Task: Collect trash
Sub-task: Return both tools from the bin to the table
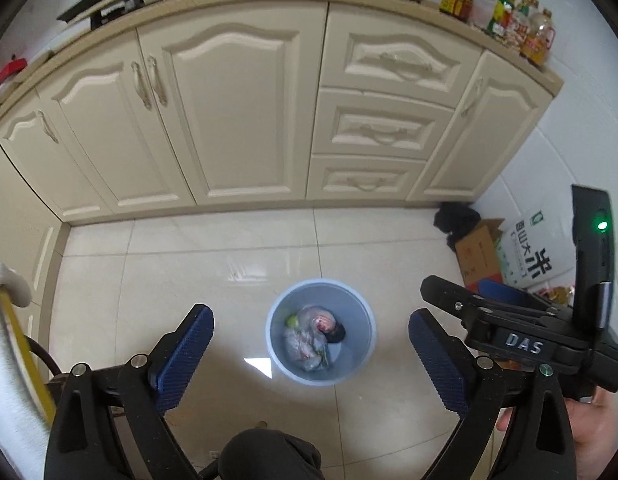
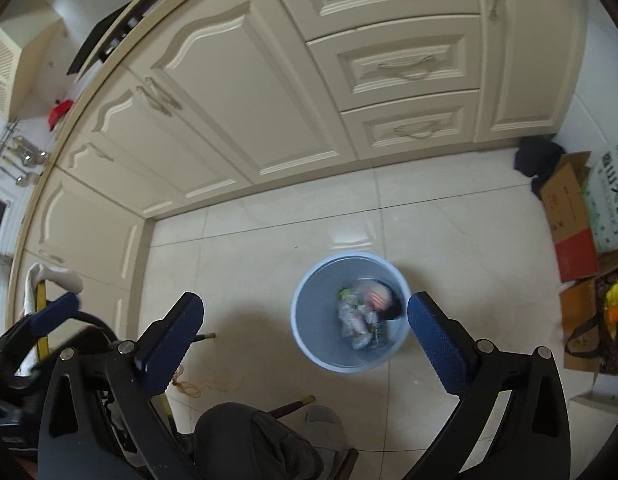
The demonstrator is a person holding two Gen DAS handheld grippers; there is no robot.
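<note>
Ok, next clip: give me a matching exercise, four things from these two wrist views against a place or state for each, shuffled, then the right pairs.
Things:
1. Round pale blue plastic bin
2. Crumpled clear plastic bags
3. Brown cardboard box
4. Left gripper and right gripper

Places or states:
A. Against the white wall, beside the cream cabinets
B. Jaws wide open, nothing between them
C. Standing on the pale floor tiles
D. Lying inside the bin

Pairs: 1-C, 2-D, 3-A, 4-B
</note>
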